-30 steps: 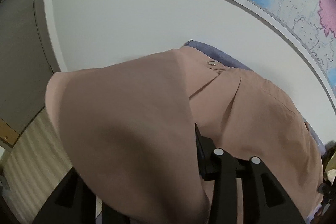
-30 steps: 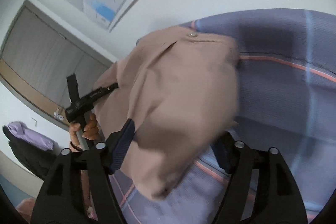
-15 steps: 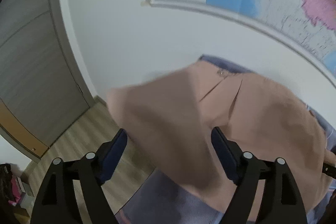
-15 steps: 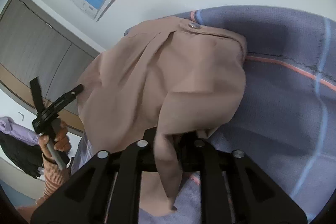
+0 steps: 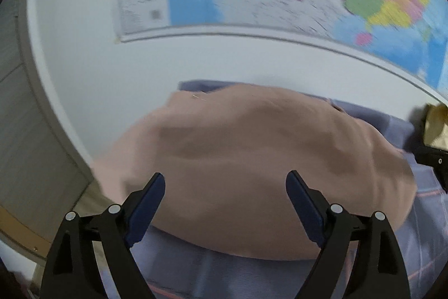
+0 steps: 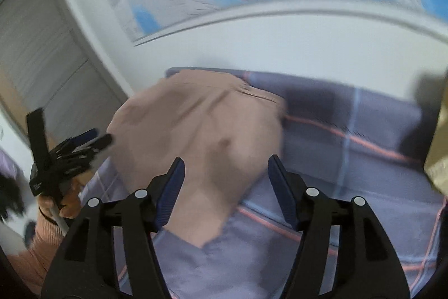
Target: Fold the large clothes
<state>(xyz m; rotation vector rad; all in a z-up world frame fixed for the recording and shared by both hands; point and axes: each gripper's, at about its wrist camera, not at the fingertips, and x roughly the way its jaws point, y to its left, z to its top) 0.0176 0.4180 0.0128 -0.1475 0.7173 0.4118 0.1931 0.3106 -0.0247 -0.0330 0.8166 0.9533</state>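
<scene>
Left wrist view: left gripper [image 5: 225, 203] jaws just opened wide, empty; peach garment [image 5: 252, 159] lay just ahead. Right gripper [image 6: 225, 187] reopened, empty, equally near.

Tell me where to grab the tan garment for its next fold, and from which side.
Probably the loose near corner of the tan garment, where a flap tapers to a point on the purple bedcover. Come from the near side, low, with the right gripper, whose fingers have just been opening and hold nothing. That edge looks thin and free; the middle is a rounded mound, too bulky to pinch.
</scene>
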